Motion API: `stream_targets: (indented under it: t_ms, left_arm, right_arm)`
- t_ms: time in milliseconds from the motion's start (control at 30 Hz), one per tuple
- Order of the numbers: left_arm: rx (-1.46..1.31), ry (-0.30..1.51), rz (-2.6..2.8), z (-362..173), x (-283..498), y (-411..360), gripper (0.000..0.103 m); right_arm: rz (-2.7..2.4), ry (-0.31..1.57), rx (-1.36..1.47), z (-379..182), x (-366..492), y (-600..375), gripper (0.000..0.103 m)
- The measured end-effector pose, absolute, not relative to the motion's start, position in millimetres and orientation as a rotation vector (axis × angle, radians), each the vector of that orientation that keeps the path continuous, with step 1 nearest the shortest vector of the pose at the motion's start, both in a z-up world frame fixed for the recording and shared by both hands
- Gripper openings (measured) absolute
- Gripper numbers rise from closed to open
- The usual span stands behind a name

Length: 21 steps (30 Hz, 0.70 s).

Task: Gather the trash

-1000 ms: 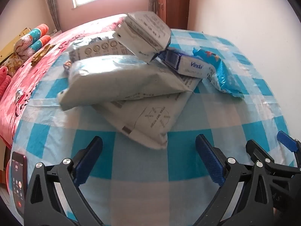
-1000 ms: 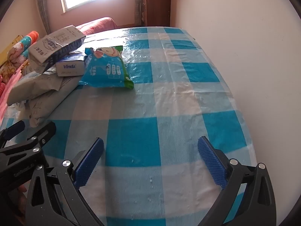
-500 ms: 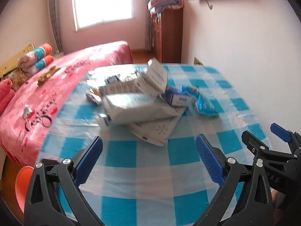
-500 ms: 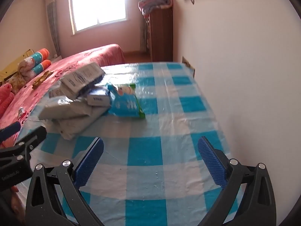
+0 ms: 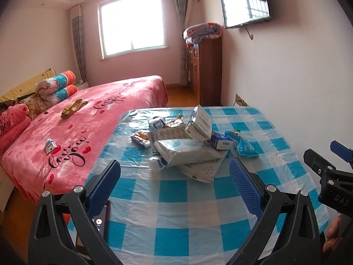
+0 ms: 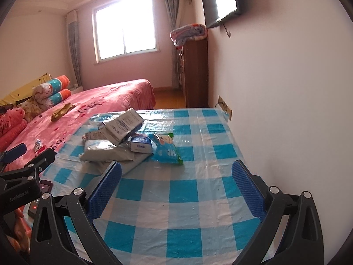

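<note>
Two grippers: you held both over the near end of the checked tablecloth (image 5: 183,201), neither touching anything.
Left gripper (image 5: 175,184): jaws spread wide, nothing between the blue pads (image 5: 106,184).
Right gripper (image 6: 176,187): jaws spread wide too, empty.
Trash pile (image 5: 187,152): lay mid-table, well ahead of your grippers; grey mailer bags stacked with a torn white box (image 5: 199,124) tilted on top.
Tissue pack (image 6: 141,144): rested against the pile's right side.
Blue wet-wipes packet (image 6: 166,152): lay flat, touching the tissue pack.
Snack wrapper (image 5: 141,139): sat at the pile's left edge.
Pink bed (image 5: 77,128): stood left of the table.
</note>
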<state>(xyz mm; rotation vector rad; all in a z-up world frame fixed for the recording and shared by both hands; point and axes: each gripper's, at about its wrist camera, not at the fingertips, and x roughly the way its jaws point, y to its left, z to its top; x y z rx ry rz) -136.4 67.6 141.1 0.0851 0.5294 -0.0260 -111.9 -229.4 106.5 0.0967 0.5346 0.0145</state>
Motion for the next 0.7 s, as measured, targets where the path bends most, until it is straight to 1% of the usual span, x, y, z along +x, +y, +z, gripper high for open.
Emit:
stream_targets:
  t_ms: [300, 700]
  left_arm:
    - [0.069, 0.468, 0.002, 158.2, -153.1, 77.5, 0.099]
    - [0.052, 0.459, 0.018, 160.4, -158.1, 87.0, 0.099]
  right_arm:
    - [0.034, 0.480, 0.067, 124.7, -132.2, -218.6, 0.099]
    - [0.054, 0.443, 0.056, 132.9, -141.5, -214.4, 0.099]
